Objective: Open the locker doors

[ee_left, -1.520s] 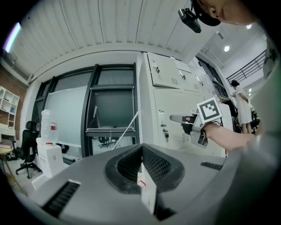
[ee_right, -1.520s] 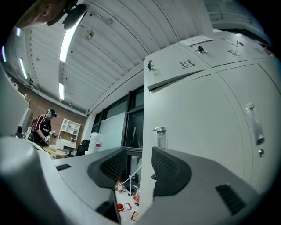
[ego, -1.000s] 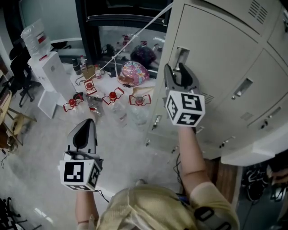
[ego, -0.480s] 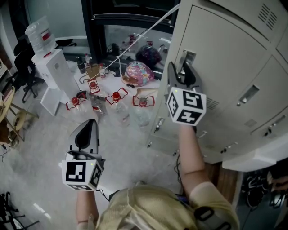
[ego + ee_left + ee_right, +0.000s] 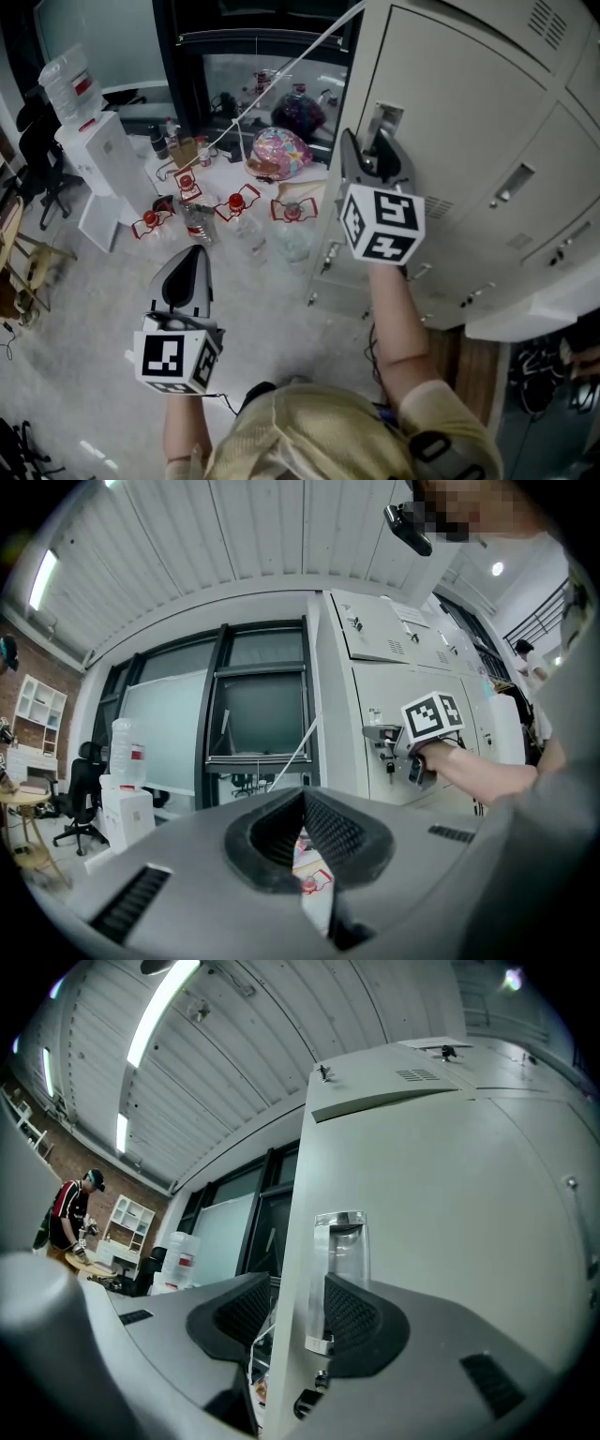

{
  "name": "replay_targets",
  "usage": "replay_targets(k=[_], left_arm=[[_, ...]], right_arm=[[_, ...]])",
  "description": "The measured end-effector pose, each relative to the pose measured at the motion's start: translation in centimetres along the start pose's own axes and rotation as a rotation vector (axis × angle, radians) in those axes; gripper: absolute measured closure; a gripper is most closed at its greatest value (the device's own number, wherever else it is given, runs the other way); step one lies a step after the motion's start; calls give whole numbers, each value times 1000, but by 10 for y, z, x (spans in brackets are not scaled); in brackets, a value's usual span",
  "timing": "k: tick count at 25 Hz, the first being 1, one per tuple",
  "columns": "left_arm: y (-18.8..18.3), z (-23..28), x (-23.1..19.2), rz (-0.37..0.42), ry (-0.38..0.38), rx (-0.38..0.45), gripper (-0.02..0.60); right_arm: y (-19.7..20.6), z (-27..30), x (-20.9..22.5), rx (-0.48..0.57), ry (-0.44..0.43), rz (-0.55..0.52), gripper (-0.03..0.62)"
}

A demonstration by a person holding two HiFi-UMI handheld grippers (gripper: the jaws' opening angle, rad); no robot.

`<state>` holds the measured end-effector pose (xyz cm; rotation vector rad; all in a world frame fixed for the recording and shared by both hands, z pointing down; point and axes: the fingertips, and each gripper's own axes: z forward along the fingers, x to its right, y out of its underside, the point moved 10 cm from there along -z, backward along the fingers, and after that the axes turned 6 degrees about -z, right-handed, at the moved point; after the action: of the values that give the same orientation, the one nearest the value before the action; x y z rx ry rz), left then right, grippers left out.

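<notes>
A bank of beige lockers (image 5: 469, 141) fills the right of the head view. My right gripper (image 5: 375, 152) is at the recessed metal handle (image 5: 384, 119) of the end locker door. In the right gripper view its jaws straddle the door's left edge, one pad outside the edge and the other against the handle (image 5: 339, 1241), so the right gripper (image 5: 295, 1314) is shut on it. My left gripper (image 5: 185, 267) hangs low over the floor, away from the lockers, shut and holding nothing. From the left gripper (image 5: 302, 803) view, the lockers (image 5: 375, 696) and the right hand at the handle show.
Several plastic bottles with red caps (image 5: 234, 202) lie on the floor left of the lockers. A patterned bag (image 5: 279, 152) lies behind them and a water dispenser (image 5: 94, 141) stands at the left. A white cord (image 5: 281, 70) runs diagonally. A person (image 5: 70, 1213) stands far off.
Nothing has clearly changed: the right gripper stays at the handle, the left gripper stays low, and the head camera has only shifted slightly.
</notes>
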<state>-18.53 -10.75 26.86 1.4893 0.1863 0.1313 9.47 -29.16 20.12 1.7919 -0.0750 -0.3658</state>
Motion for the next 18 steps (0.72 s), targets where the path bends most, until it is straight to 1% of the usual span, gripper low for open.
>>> replay_targets(k=[3,7,12,18], left_arm=[[-1,11,-5,-14,62,33,577],[-7,22,-5,-13,132,30,578],[-7,20,-2,-4,189,19,578],[-9,12,2,1,253,27,578]], right_arm=[[-3,-9,-6,-12,20,-20,436],[-6,-23,-11,-31,25,-33,436],[-14,-43,-15,-35,41,-31,436],[-21,-79,-19,-36,63,-31,437]])
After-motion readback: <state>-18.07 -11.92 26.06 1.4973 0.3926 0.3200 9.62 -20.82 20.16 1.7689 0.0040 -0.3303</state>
